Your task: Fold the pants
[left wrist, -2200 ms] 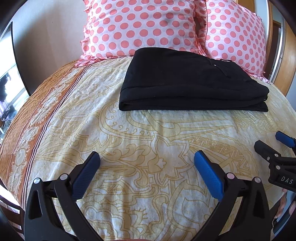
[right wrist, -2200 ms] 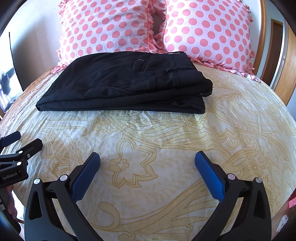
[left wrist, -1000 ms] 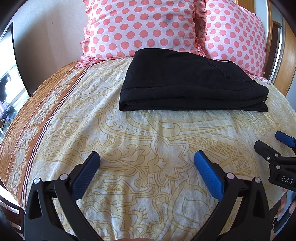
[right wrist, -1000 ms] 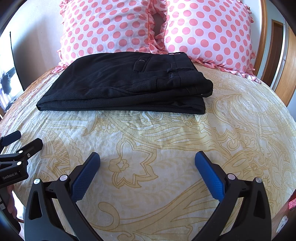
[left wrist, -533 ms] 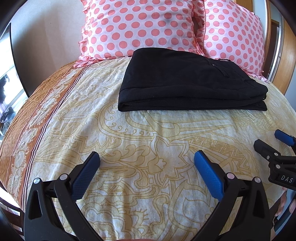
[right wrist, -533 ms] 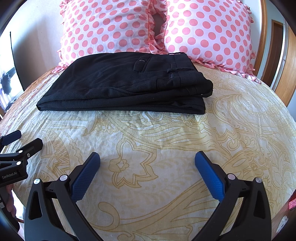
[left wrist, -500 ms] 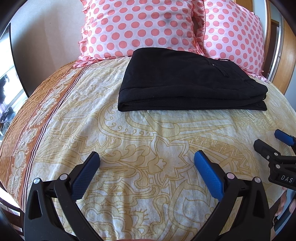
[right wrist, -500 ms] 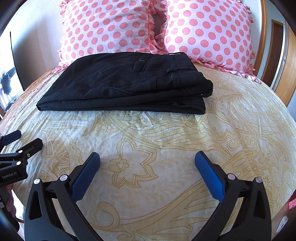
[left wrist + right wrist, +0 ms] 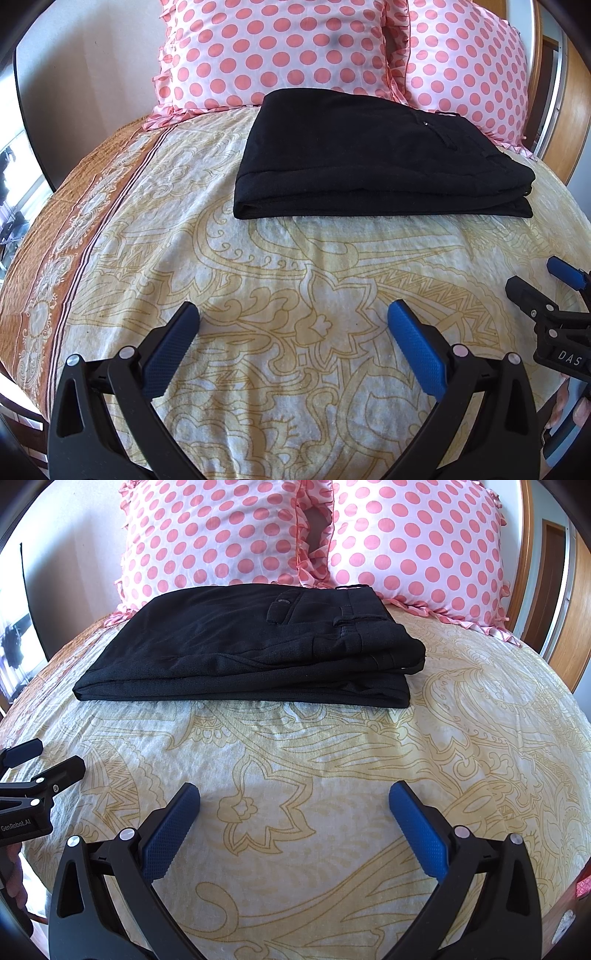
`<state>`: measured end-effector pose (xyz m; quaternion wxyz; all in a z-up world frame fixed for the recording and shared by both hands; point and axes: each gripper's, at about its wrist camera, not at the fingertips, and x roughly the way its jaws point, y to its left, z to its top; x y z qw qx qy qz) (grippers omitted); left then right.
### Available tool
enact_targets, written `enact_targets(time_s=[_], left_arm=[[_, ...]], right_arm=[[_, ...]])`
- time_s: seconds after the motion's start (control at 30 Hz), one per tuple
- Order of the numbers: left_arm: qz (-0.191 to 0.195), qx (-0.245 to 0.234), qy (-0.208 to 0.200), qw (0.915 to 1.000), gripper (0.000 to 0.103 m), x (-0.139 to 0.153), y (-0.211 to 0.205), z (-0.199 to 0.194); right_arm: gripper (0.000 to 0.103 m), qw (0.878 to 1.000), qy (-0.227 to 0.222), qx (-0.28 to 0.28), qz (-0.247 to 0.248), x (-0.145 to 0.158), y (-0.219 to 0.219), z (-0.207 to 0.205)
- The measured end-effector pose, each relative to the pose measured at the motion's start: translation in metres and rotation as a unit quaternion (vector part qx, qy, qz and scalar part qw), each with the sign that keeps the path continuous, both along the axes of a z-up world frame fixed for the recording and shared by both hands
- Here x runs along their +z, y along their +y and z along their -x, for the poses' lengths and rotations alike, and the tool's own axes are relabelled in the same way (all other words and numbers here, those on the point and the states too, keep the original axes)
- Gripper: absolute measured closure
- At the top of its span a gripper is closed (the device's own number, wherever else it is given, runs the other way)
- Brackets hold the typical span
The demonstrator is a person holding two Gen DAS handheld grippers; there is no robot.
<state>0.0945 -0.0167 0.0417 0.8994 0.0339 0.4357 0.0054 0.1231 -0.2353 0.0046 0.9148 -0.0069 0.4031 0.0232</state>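
Black pants [image 9: 373, 162] lie folded in a flat rectangle on the bed, just before the pillows; in the right wrist view the pants [image 9: 251, 653] show a back pocket and waistband at the right end. My left gripper [image 9: 293, 314] is open and empty, well short of the pants, over bare bedsheet. My right gripper [image 9: 294, 794] is open and empty, also short of the pants. Each gripper shows at the edge of the other's view: the right gripper [image 9: 543, 284] and the left gripper [image 9: 44, 758].
Two pink polka-dot pillows [image 9: 214, 539] [image 9: 417, 542] lean against the headboard behind the pants. The bedsheet [image 9: 295, 258] is cream with yellow floral lines and an orange border [image 9: 74, 221] on the left. A wooden frame [image 9: 576, 602] stands at the right.
Almost nothing differs. The left wrist view has shifted very slightly; both grippers stay open and the pants lie unmoved.
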Motion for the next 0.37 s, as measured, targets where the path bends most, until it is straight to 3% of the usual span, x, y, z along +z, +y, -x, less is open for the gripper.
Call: enact_targets(time_s=[0.37], left_arm=[[-0.001, -0.003, -0.011, 0.9999, 0.002, -0.0014, -0.0005, 0.0044]], right_arm=[[0.001, 1.000, 0.000, 0.000, 0.000, -0.0002, 0.0004, -0.0001]])
